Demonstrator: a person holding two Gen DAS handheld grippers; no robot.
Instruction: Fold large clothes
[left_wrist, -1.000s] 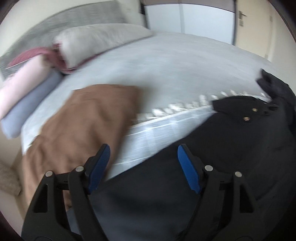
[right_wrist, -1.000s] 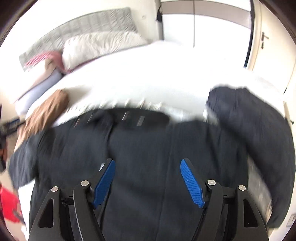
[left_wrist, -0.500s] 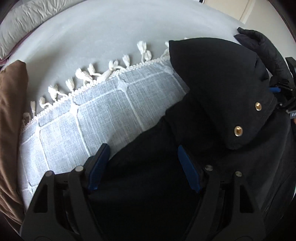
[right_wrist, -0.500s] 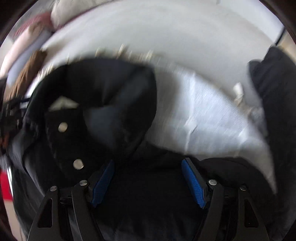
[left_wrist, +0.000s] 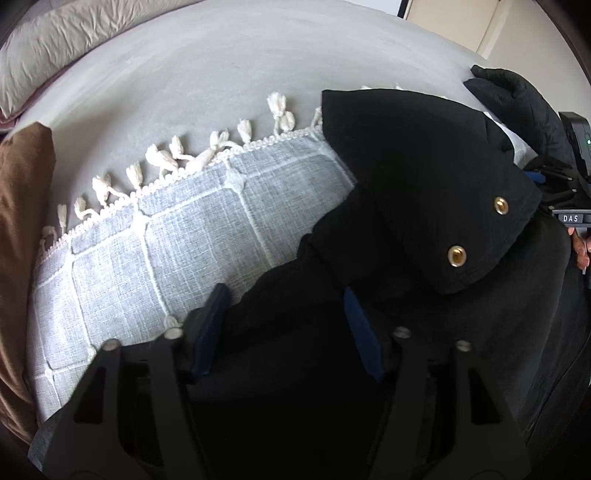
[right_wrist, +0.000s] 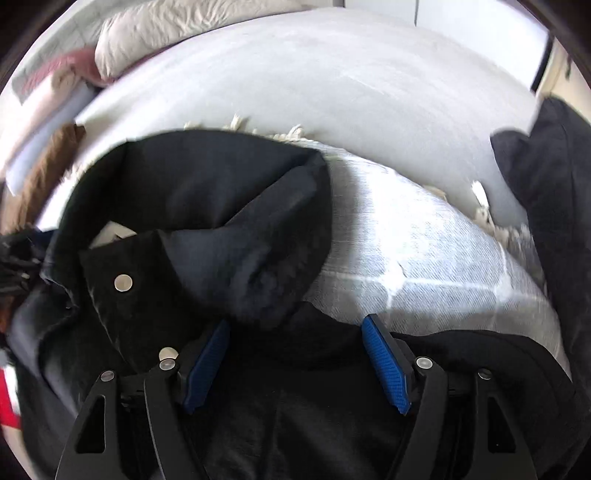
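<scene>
The left tongs (left_wrist: 284, 325) point steeply down onto the black coat (left_wrist: 424, 192). Their jaws have just been closing, and the dark cloth of the shoulder is bunched between the blue pads (left_wrist: 360, 332); whether the pads already press on it, I cannot tell, because the cloth is very dark there. The right tongs (right_wrist: 295, 358) also point down on the coat (right_wrist: 207, 206), and their jaws have just been closing too. Cloth lies between the blue pads (right_wrist: 386, 369), but a gap shows on each side, so they stand apart.

The coat lies on the bed, over a pale blue blanket (left_wrist: 177, 251) with white squares and a white fringe (left_wrist: 173, 155). In the left view the collar with two brass snaps (left_wrist: 458, 255) is at about 2 o'clock from the tongs. In the right view the collar is at about 10 o'clock. A grey bedsheet (left_wrist: 258, 66) spreads behind the blanket at 12 o'clock. A brown cloth (left_wrist: 22, 221) lies at 9 o'clock in the left view, and a light pillow (left_wrist: 74, 40) at 11 o'clock.
</scene>
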